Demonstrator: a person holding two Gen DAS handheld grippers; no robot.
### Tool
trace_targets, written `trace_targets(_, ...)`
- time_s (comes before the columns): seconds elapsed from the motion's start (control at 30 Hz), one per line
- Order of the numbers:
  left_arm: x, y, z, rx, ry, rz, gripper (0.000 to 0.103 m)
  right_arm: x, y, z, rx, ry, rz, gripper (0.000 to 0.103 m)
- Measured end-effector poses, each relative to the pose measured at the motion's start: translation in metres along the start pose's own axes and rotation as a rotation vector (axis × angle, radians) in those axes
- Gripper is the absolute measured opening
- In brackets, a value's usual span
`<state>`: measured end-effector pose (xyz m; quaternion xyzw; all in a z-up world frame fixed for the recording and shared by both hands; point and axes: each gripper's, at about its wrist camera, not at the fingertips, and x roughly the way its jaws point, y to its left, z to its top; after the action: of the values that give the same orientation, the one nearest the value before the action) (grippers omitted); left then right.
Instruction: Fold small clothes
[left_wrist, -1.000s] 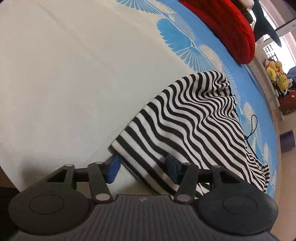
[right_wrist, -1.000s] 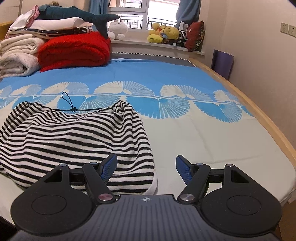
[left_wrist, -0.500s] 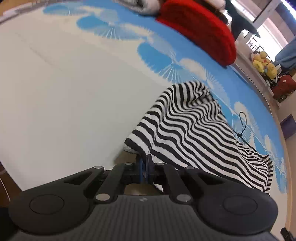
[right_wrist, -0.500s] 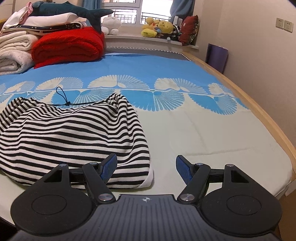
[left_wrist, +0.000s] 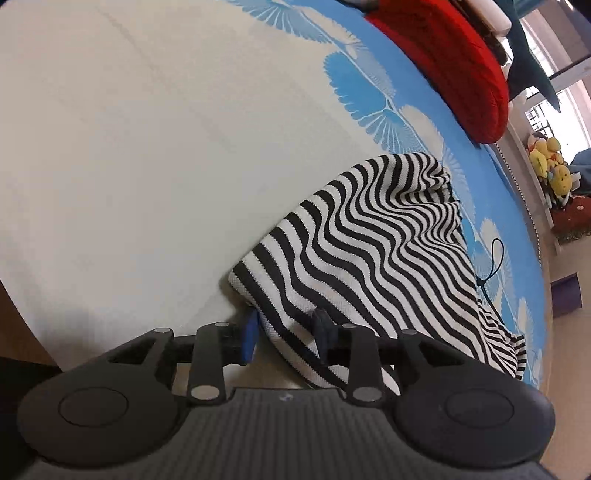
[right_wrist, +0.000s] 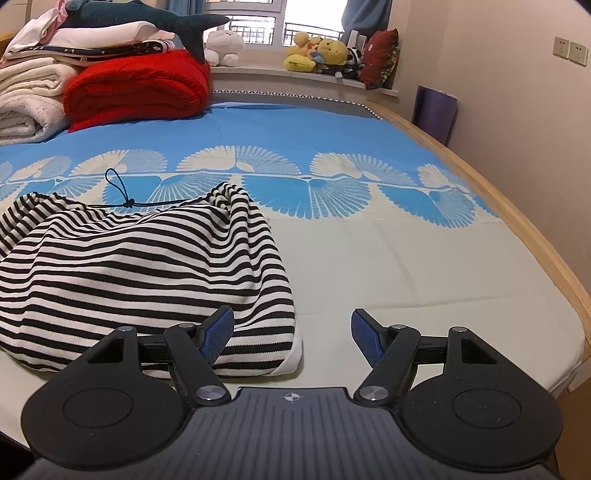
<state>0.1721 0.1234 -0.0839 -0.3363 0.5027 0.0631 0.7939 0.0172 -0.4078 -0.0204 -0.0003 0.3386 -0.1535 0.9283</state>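
Observation:
A black-and-white striped garment (left_wrist: 373, 254) lies rumpled on the bed, with a dark drawstring (left_wrist: 493, 266) trailing from its far side. My left gripper (left_wrist: 286, 338) is open, its two pads set either side of the garment's near corner fold. In the right wrist view the same garment (right_wrist: 140, 266) lies at the left, and my right gripper (right_wrist: 293, 334) is open and empty, its left pad over the garment's near right corner.
A red folded blanket (right_wrist: 136, 88), stacked white towels (right_wrist: 26, 99) and a plush shark (right_wrist: 147, 18) sit at the far end of the bed. Stuffed toys (right_wrist: 321, 55) line the windowsill. The wooden bed edge (right_wrist: 532, 236) runs along the right.
My left gripper was shut on the garment's corner half a second ago and has opened, with the fabric now lying between its pads. The right gripper stays open and has barely moved.

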Motion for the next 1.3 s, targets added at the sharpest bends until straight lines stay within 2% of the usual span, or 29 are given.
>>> trace_targets(0.27, 0.013, -0.006, 0.001, 0.029, 0.008, 0.04, 0.032, 0.002, 0.003, -0.001, -0.015, 0.004, 0.002, 0.072)
trace_targets(0.33, 0.013, -0.007, 0.0, 0.043, 0.005, 0.046, 0.026, 0.002, 0.004, -0.001, -0.015, 0.005, 0.002, 0.072)
trace_targets(0.4, 0.013, -0.009, 0.001, 0.055, 0.0, 0.053, 0.012, 0.002, 0.004, -0.002, -0.015, 0.005, 0.001, 0.072)
trace_targets(0.5, 0.012, -0.009, 0.001, 0.067, -0.01, 0.055, 0.007, 0.003, 0.004, -0.001, -0.016, 0.007, 0.001, 0.072)
trace_targets(0.83, 0.007, -0.012, 0.0, 0.096, -0.032, 0.062, 0.005, 0.005, 0.006, -0.001, -0.017, 0.01, -0.002, 0.072)
trace_targets(1.07, -0.006, -0.033, -0.01, 0.213, -0.115, 0.105, 0.003, 0.006, 0.005, 0.004, 0.0, 0.02, -0.017, 0.072)
trace_targets(1.17, -0.012, -0.044, -0.016, 0.243, -0.149, 0.116, 0.003, 0.006, 0.0, 0.021, -0.021, 0.001, -0.002, 0.072)
trace_targets(1.3, -0.023, -0.062, -0.027, 0.303, -0.212, 0.144, 0.003, 0.011, -0.02, 0.057, -0.057, -0.089, -0.007, 0.075)
